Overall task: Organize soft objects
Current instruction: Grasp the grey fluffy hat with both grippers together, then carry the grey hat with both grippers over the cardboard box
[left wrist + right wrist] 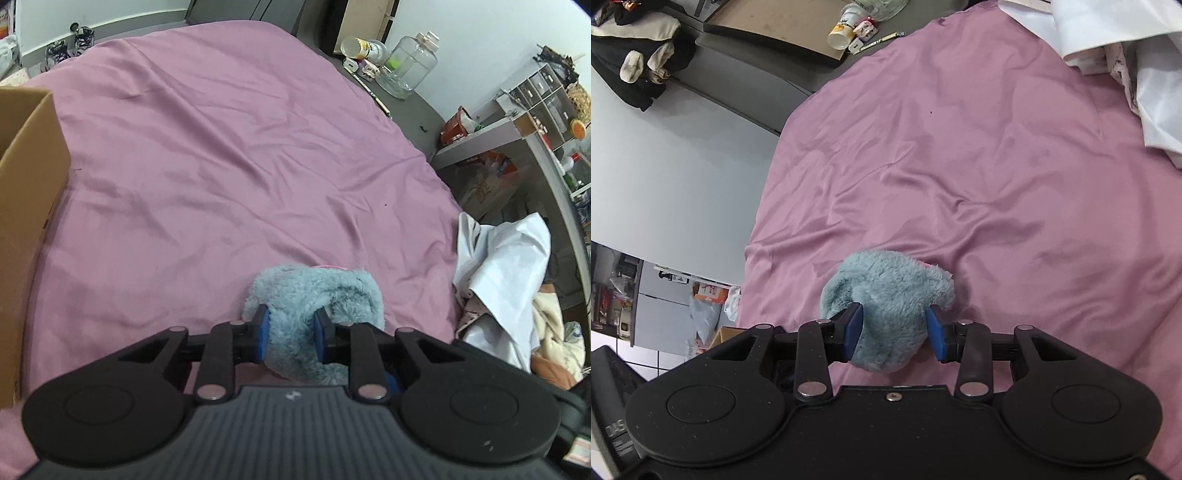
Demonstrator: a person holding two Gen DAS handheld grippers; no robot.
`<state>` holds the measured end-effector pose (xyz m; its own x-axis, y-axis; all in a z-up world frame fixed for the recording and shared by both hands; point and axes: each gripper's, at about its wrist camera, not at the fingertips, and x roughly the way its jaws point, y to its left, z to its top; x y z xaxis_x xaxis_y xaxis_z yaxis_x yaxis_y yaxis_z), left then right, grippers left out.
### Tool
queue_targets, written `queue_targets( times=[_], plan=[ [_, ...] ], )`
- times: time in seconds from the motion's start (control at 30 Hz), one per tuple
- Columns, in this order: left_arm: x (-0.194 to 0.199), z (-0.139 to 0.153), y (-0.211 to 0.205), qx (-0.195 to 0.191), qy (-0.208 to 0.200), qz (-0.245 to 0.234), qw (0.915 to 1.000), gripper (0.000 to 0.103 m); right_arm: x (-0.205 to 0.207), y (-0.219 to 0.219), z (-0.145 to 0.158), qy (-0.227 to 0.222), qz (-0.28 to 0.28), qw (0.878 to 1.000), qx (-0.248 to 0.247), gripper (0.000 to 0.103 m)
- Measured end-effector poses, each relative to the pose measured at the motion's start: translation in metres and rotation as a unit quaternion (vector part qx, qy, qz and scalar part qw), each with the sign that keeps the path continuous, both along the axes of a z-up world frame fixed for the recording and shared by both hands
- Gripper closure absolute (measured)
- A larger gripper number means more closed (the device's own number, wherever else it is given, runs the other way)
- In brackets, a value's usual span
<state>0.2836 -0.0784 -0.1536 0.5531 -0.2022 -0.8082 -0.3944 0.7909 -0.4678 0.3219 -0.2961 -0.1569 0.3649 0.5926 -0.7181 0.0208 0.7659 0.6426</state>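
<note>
Two grippers (290, 341) (894, 332), one fluffy sock (314, 291)

No legible text anywhere

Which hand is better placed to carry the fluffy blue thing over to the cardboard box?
Left, probably. The left hand-held gripper is shut on the blue plush, and the box shows only in its view, on its left. The right hand-held gripper grips plush too.

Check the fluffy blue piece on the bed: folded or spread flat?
Folded or bunched, not spread: the fluffy blue piece sits doubled over in a lump on the pink sheet, pinched by the left tool and the right tool.
</note>
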Motion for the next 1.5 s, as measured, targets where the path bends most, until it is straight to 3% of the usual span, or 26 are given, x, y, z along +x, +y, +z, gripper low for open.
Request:
queue_targets(
  times=[0.13,0.27,0.37,0.7,1.1,1.5],
  plan=[
    [-0.008,0.011,0.004,0.000,-0.003,0.002,1.0000,0.081,-0.006,0.002,0.003,-0.002,0.004,1.000,0.011,0.064],
    [-0.016,0.020,0.010,0.004,-0.004,0.000,1.0000,0.081,-0.015,0.011,0.011,-0.017,0.026,1.000,0.002,0.077],
    [-0.023,0.029,0.016,0.009,-0.008,0.003,0.9999,0.081,-0.025,0.021,0.021,-0.040,0.040,0.998,-0.008,0.079],
    [-0.049,0.054,0.025,0.018,-0.027,-0.007,0.9995,0.081,-0.055,0.032,0.050,-0.089,0.048,0.995,-0.022,0.080],
    [-0.082,0.081,0.033,0.030,-0.049,-0.019,0.9981,0.081,-0.090,0.030,0.064,-0.112,0.019,0.993,0.017,0.080],
    [-0.109,0.104,0.064,0.039,-0.073,-0.030,0.9961,0.081,-0.121,0.052,0.080,-0.161,0.034,0.986,0.039,0.080]
  ],
)
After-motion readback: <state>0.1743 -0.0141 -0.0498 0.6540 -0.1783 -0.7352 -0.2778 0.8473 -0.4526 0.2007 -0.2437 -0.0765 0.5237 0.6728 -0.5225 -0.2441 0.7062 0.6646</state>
